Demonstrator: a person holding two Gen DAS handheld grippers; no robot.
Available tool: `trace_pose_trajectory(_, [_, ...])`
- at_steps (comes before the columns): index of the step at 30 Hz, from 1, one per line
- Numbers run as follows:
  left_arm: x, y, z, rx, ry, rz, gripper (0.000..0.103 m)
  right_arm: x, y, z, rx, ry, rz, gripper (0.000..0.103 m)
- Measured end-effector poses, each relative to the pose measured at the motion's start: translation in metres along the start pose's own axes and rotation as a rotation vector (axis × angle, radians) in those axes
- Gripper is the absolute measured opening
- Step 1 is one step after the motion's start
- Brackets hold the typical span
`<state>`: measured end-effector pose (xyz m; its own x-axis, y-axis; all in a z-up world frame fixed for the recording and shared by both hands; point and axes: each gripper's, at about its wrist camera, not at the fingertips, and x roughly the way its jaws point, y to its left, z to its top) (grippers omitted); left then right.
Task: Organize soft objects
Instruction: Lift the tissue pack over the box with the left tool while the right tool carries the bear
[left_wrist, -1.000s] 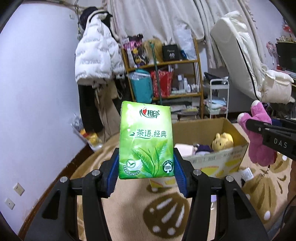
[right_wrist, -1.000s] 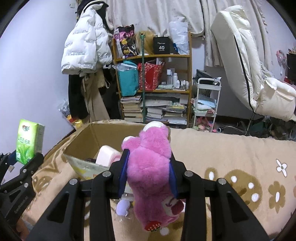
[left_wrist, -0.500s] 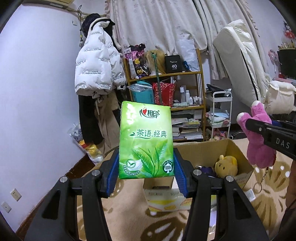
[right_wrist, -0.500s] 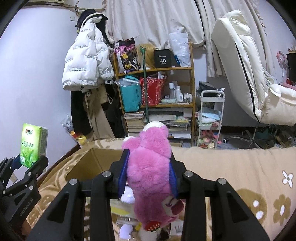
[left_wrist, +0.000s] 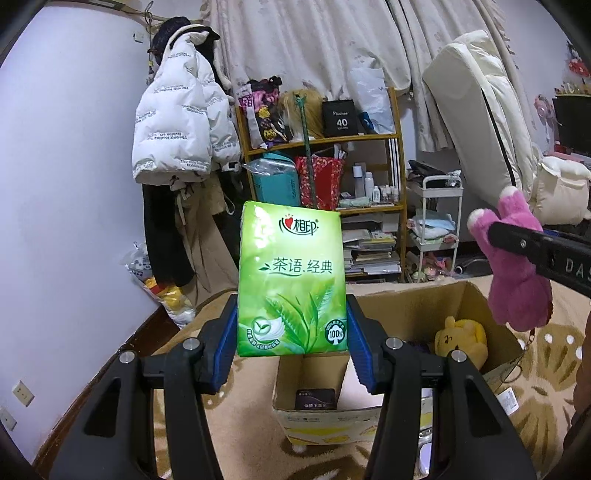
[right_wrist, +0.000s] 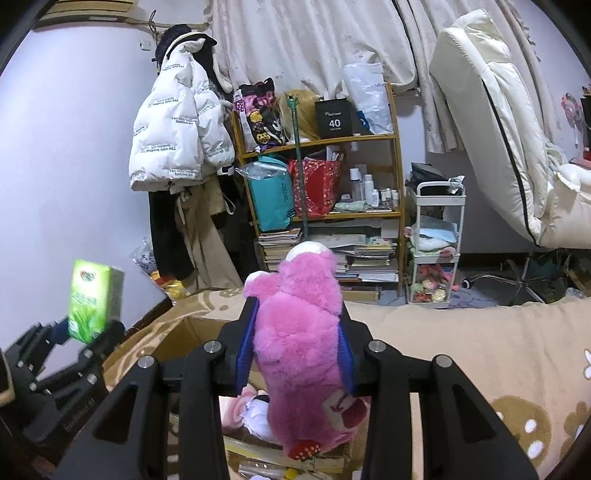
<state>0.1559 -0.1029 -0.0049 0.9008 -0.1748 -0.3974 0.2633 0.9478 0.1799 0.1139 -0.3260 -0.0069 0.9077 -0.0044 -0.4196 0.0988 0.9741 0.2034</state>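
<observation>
Green tissue pack (left_wrist: 291, 280), glossy soft wrapper, stands upright, clamped at its lower sides between the blue pads (left_wrist: 228, 341) of the left gripper (left_wrist: 291, 343). It is held in the air above the near end of the open cardboard box (left_wrist: 417, 306), not yet inside. Pink plush toy (right_wrist: 301, 350) is clenched around its middle by the right gripper (right_wrist: 295, 354), also raised over the box.

Step in hand, as I judge it: carry phase, both soft items lifted and brought over the box; release not yet done. Next move likely calls for lowering each item past the rim and letting go. The tall pack may tip on landing; the plush should settle without trouble.

View differences:
- Left wrist view: box interior with a yellow plush (left_wrist: 460, 338) already in it, and a dark card against the near wall. The pink toy appears at the right edge, gripped from the side.
- Right wrist view: box mostly hidden behind the toy; a strawberry patch (right_wrist: 306, 448) on the toy's lower end; the pack and left gripper at the far left, blurred.

Beige patterned blanket (right_wrist: 480, 354) lies under the box.
</observation>
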Motion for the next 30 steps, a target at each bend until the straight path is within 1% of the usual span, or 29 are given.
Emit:
trace_pose_trajectory(3, [0.007,-0.004,-0.006,0.007,0.023,-0.012,0.052,0.006,0.002,-0.006,0.000,0.024,0.008,0.040])
trace_pose_trajectory(10, [0.020,-0.011,-0.016,0.028,0.072,-0.035,0.052,0.023,0.005,-0.021,-0.029,0.082,-0.008,0.040])
trace_pose_trajectory(21, [0.033,-0.013,-0.027,0.032,0.142,-0.063,0.053,0.028,0.007,-0.027,-0.061,0.094,-0.024,0.041])
trace_pose_trajectory(30, [0.042,-0.015,-0.032,0.034,0.194,-0.082,0.053,0.031,0.006,-0.026,-0.055,0.100,-0.026,0.042])
